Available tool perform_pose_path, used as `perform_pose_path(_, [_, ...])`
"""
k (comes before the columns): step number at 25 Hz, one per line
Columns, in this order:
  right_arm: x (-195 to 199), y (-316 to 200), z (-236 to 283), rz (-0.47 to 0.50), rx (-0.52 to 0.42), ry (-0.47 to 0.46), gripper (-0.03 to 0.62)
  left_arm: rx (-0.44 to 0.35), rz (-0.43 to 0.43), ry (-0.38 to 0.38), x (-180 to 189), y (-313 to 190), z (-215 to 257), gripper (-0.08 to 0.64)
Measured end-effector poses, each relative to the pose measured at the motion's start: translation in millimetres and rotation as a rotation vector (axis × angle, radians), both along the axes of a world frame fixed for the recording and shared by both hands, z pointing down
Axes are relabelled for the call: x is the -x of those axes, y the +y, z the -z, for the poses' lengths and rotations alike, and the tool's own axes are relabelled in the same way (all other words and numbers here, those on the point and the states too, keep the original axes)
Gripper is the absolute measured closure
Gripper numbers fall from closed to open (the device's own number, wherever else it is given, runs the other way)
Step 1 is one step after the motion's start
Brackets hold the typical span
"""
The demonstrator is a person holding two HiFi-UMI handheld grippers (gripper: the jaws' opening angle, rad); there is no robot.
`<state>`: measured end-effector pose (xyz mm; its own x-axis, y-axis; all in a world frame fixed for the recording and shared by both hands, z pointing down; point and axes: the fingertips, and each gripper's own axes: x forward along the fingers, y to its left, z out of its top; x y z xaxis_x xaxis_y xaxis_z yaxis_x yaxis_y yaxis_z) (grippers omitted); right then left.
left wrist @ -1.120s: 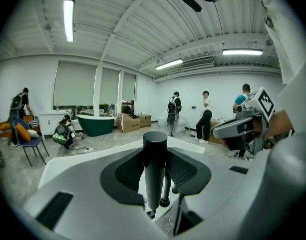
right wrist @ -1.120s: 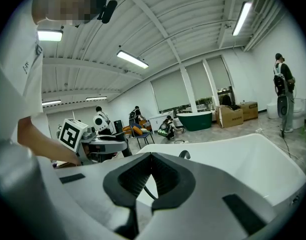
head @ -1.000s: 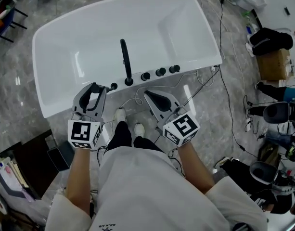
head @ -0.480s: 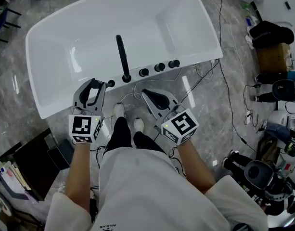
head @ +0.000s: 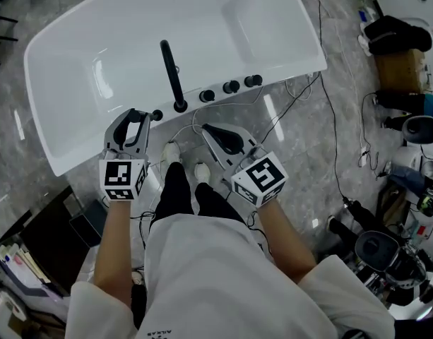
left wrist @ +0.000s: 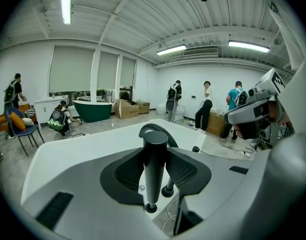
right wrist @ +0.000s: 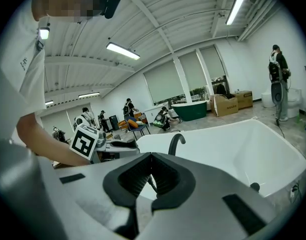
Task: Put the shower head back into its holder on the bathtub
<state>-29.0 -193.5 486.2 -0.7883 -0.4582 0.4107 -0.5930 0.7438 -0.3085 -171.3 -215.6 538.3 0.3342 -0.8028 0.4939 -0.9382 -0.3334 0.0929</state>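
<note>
The head view is looking steeply down on the bathtub point(head: 237, 20); both gripper views are peering low and close across its rim (all three are sharing the spout point(head: 171, 76)).

One bathtub point(head: 223, 20), one spout point(head: 170, 73), seemingly three knobs point(head: 231, 87)

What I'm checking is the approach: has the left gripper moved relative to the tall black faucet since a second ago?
Yes, slightly: in the head view the left gripper has edged toward the tall black faucet on the white bathtub's rim.
</note>
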Motion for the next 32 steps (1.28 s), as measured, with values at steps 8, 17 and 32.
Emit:
perform_pose_path(8, [-9.3,6.7,-19.9,-0.028,0.038,0.027,0.577,0.053,-0.004,-0.001,-0.4,0.2,-38.6,0.417])
perform_pose_path(17, [-14.3,10.2,-32.9,-0.057,0.059,0.029,0.577,0.107,-0.014,-0.010,-2.3,0.1,-72.5,0.417])
perform_pose_path(32, [-20.7,16.3,-40.9,-0.077,0.069,0.037,0.577,0.185,-0.016,-0.029,-6.0,11.9,-116.1,0.417])
